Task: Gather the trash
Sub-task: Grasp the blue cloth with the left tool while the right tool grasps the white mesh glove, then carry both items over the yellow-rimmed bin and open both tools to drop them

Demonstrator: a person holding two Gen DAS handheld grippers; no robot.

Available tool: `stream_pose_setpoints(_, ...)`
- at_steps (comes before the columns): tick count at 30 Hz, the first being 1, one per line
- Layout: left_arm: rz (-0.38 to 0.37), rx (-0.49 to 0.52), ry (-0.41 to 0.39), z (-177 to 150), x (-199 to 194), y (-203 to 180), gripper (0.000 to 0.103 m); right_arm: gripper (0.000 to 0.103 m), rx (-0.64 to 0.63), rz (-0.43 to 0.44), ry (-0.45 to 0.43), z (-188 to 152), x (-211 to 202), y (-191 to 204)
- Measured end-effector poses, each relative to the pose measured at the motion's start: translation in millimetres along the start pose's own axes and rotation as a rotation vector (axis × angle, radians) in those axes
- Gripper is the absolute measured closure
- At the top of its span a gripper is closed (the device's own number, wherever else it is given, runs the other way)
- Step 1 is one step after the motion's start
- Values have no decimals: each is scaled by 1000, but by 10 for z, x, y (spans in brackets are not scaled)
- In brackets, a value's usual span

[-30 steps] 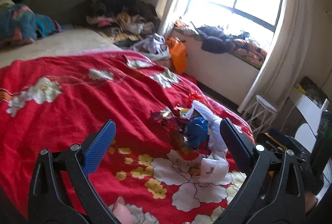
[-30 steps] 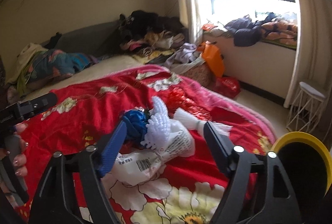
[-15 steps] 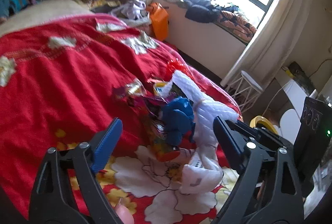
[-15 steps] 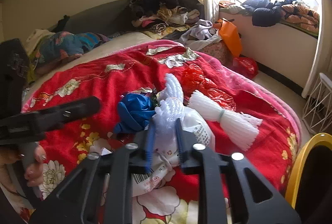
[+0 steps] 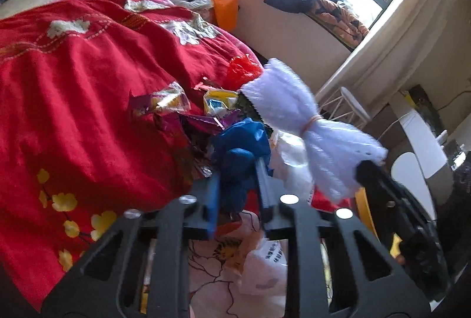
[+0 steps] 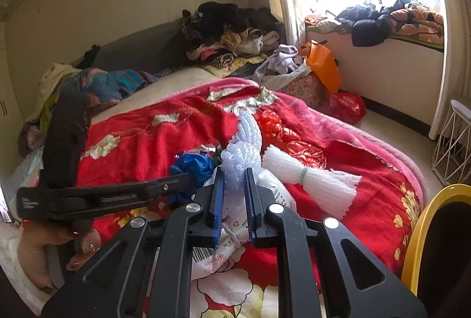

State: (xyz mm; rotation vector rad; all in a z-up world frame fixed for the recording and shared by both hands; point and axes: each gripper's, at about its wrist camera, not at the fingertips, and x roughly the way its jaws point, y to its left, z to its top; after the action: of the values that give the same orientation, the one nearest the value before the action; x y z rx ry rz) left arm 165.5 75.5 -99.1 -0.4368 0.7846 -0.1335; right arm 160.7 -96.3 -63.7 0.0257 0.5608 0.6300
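Note:
A pile of trash lies on the red flowered blanket (image 5: 88, 76). My left gripper (image 5: 237, 188) is shut on a crumpled blue wrapper (image 5: 241, 153), also seen in the right wrist view (image 6: 192, 169). My right gripper (image 6: 234, 194) is shut on a white foam net sleeve (image 6: 244, 150), which shows in the left wrist view (image 5: 309, 129) lifted above the pile. A second tied white foam net (image 6: 312, 182) lies to its right. Foil snack wrappers (image 5: 188, 112), a red plastic bag (image 6: 282, 135) and a white printed plastic bag (image 6: 215, 253) lie among them.
A yellow-rimmed bin (image 6: 426, 232) stands at the bed's right edge. A white wire stool (image 6: 453, 141) stands by the curtain. An orange bag (image 6: 323, 67) and heaps of clothes (image 6: 232, 35) lie beyond the bed. More clothes cover the window ledge (image 6: 388, 20).
My left gripper closed on the blue wrapper. My right gripper, shut on the white foam net since half a second ago, has lifted it slightly.

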Motion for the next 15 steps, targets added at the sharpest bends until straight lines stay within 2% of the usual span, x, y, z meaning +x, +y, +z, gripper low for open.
stream_pose_setpoints(3, -14, 27, -30, 3, -82, -59, 100, 90, 11, -2, -17, 20, -76, -21)
stream_pose_setpoints(10, -74, 88, -108, -24, -456, -304, 101, 90, 37, -8, -57, 37, -310, -114)
stream_pose_setpoints(15, -74, 139, -146, 51, -616, -496, 101, 90, 49, -19, -84, 39, -517, -172)
